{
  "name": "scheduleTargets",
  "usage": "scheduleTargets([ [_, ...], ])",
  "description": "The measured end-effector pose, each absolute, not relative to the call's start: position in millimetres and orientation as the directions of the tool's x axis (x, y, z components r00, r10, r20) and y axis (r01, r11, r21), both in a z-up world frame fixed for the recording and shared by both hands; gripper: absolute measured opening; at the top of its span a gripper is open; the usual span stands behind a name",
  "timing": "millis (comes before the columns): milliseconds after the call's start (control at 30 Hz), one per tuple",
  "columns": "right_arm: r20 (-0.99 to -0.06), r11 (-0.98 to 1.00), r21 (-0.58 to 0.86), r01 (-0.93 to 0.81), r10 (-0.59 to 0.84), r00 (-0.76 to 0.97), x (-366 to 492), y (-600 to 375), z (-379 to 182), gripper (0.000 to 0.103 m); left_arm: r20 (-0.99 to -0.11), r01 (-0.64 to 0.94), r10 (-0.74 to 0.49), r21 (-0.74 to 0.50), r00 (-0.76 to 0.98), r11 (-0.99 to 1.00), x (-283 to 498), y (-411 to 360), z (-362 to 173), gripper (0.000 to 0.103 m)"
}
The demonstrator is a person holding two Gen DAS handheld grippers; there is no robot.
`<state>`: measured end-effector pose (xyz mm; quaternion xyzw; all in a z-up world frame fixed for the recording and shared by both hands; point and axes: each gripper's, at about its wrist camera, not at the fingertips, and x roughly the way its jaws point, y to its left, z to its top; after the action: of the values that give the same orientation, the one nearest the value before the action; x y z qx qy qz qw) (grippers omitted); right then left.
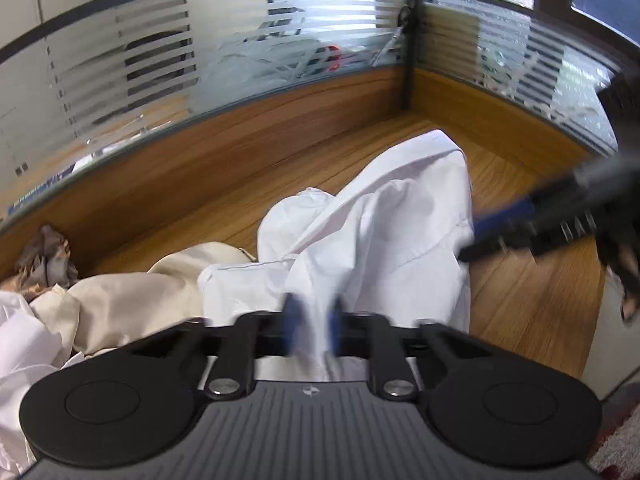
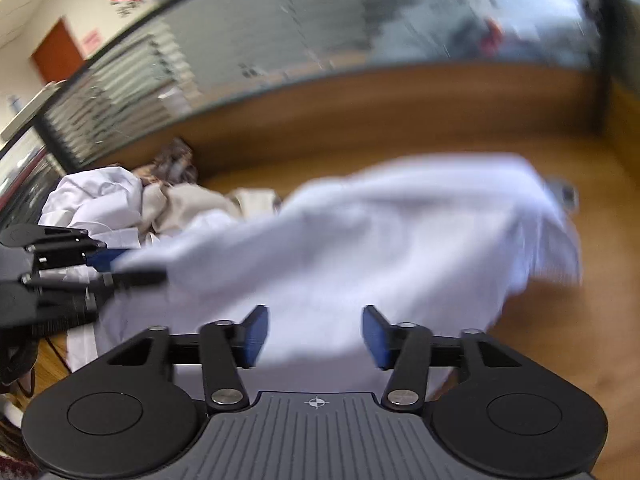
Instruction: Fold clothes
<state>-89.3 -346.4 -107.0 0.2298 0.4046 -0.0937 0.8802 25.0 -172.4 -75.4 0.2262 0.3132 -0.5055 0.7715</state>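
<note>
White shirt [image 1: 384, 216] on wooden desk [image 1: 520, 300], left gripper [image 1: 314, 330] pinching its cloth, right gripper [image 2: 316, 336] jaws apart, gripping nothing

1. White shirt [image 1: 380, 220]: thin, smooth woven cloth, matt, softly creased.
2. Cream garment [image 1: 132, 300]: matt cloth, heavier-looking weave.
3. Brown patterned cloth [image 1: 46, 256]: a slight satin sheen.
4. Table [image 1: 532, 300]: wood-grain top with a low gloss.
5. Partition [image 1: 240, 48]: glass with frosted stripes.
6. Left gripper [image 1: 314, 330]: matt black plastic, shiny metal pivots.
</note>
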Motion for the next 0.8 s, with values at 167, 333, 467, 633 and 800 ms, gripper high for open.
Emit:
scheduleTargets([
  [167, -0.743, 0.749, 0.519, 0.412, 0.157, 0.651, -87, -349, -136, 0.062, -0.677, 0.867, -0.680, -0.124, 0.282, 0.483, 53, -163, -57, 0.002],
  [333, -0.668, 0.603, 0.682, 0.414, 0.282, 0.689, -66, -349, -155, 0.062, -0.633, 0.855, -0.710, -0.144, 0.308, 0.498, 60, -159, -32, 0.002],
  [467, -0.568, 0.481, 0.790, 0.380, 0.342, 0.749, -48, -352, -155, 0.061, -0.601, 0.855, -0.729, -0.140, 0.327, 0.499, 60, -155, -13, 0.002],
  [633, -0.476, 0.468, 0.839, 0.279, 0.383, 0.791, -42, -352, -132, 0.062, -0.588, 0.829, -0.751, -0.228, 0.300, 0.510, 73, -149, -3, 0.002],
  [800, -0.461, 0.429, 0.860, 0.277, 0.422, 0.780, -22, -347, -138, 0.069, -0.582, 0.817, -0.758, -0.257, 0.296, 0.516, 78, -147, -1, 0.002],
])
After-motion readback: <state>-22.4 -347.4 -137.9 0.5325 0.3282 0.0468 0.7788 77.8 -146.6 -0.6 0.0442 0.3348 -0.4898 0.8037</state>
